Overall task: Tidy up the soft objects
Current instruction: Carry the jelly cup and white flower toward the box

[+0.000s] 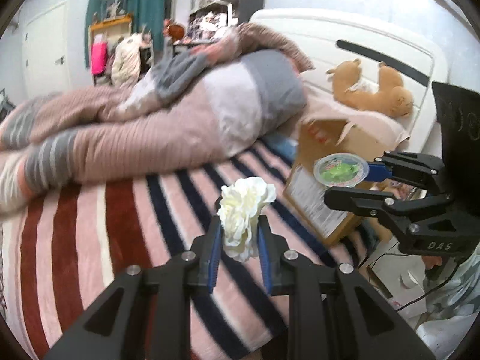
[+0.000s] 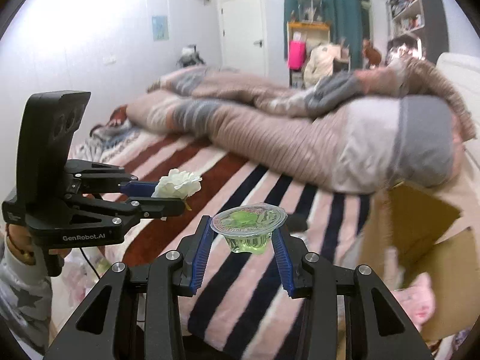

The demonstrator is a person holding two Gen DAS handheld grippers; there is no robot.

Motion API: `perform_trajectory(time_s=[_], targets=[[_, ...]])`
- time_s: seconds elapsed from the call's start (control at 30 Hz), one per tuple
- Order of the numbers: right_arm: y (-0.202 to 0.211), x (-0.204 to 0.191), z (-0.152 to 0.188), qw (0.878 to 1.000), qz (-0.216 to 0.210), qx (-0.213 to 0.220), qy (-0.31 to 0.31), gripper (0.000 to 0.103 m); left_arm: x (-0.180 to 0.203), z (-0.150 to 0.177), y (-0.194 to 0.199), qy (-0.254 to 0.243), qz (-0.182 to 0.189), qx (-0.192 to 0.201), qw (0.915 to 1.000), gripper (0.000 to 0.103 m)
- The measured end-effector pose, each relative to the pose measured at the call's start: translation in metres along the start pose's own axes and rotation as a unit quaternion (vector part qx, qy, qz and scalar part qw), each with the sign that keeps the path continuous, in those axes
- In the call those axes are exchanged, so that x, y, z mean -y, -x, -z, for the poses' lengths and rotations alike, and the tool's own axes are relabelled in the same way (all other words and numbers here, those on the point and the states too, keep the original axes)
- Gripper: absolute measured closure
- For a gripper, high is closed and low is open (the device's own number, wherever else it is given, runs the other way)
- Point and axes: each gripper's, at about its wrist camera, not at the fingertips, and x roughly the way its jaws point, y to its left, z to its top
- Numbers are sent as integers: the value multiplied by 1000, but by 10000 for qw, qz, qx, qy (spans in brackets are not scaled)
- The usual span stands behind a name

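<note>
Pinched tight between the left gripper's [image 1: 240, 234] blue pads, a white fabric flower [image 1: 244, 210] is held at lower centre above the striped blanket [image 1: 120, 225]. A green jelly cup [image 2: 249, 228] is clamped by the right gripper [image 2: 244, 240], a cardboard box [image 2: 420, 240] at right.

A bed with a striped blanket [image 1: 126, 210] carries a rumpled duvet [image 1: 156, 138] and an open cardboard box [image 1: 327, 162].

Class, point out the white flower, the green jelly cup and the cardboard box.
white flower [image 1: 244, 210], left wrist view, on its petals.
green jelly cup [image 2: 248, 219], right wrist view, on its sealed lid.
cardboard box [image 2: 420, 219], right wrist view, on its open flap.
</note>
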Motion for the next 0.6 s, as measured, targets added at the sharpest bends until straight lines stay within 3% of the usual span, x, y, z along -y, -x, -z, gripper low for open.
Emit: perform_trajectory(time_s=[0.3,0.43,0.6], targets=[[62,76,15,9954,639,429,-568,67,89,-70,-20,-679,566,152,9960,83],[67,109,32,9921,923,262,-810,67,127,-94,-47,-929,881,-51,9918,83],[51,134,56,9911,924,-69,-953,67,161,-106,-82,-1212,966,-425,9870,83]])
